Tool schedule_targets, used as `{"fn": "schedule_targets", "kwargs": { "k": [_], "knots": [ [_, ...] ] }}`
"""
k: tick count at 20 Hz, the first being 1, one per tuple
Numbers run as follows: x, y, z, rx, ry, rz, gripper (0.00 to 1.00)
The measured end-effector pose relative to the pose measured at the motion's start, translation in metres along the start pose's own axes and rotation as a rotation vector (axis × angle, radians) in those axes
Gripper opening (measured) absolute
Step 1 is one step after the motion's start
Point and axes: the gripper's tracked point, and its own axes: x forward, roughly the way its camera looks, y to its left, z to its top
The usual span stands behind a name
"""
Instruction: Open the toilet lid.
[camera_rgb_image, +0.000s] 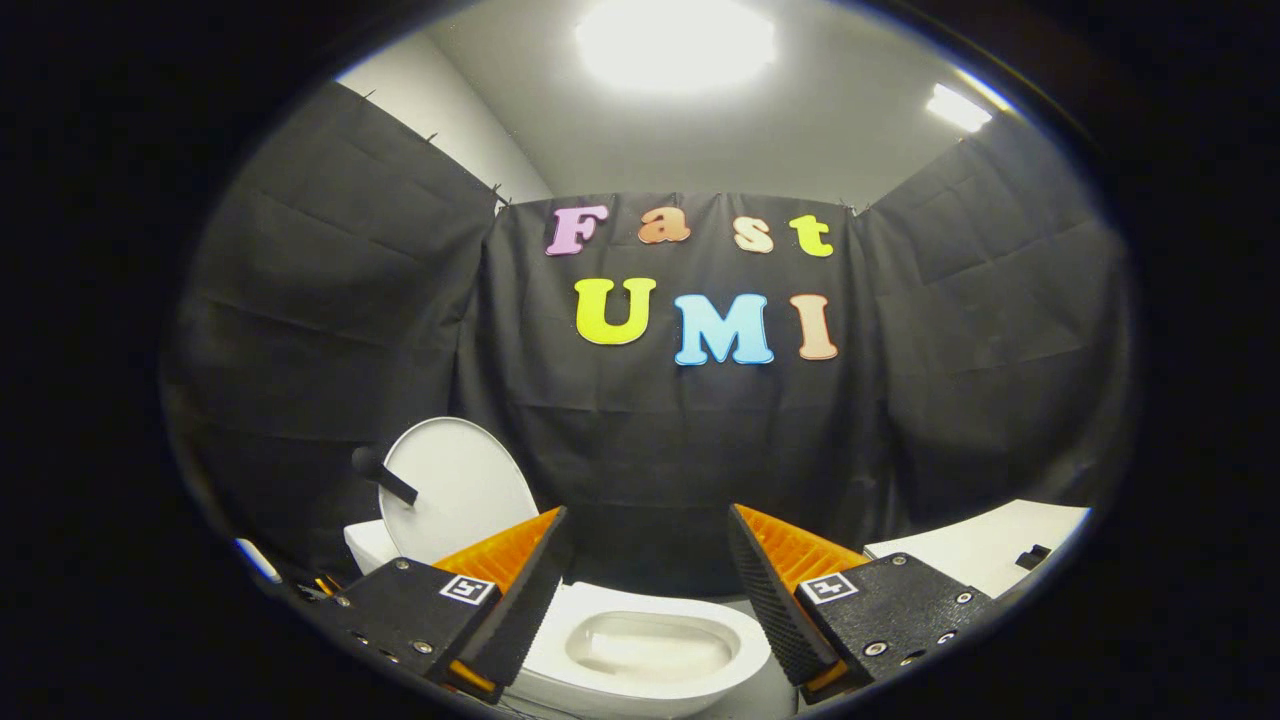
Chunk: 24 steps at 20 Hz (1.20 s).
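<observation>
My fingers (648, 590) stood wide apart and held nothing; neither one touched the toilet or anything else. Between them, just below and ahead, lay the white toilet bowl (655, 650), its seat rim showing around the open basin. The toilet lid (462, 490) was already up: a round white disc standing near upright behind the bowl, beyond my left finger (520, 590) and a little to its outer side, leaning back against the black cloth wall (660, 450). A short dark handle (382, 474) stuck out from the face of the lid toward the left. Part of the white cistern (368, 545) showed beneath the lid, partly hidden by my left finger. Beyond my right finger (765, 590) and off to its outer side sat a flat white surface (985, 555) with a small dark object (1033, 556) on it, too small for me to tell what it was. Two ceiling lights (675, 45) glared overhead.
</observation>
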Motion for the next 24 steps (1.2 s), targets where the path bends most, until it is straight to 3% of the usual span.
{"fn": "schedule_targets", "kwargs": {
  "k": [10,24],
  "knots": [
    [-0.013,-0.019,-0.038,-0.013,0.005,-0.031,0.95],
    [-0.018,-0.022,-0.041,-0.007,0.004,-0.026,0.95]
  ]
}}
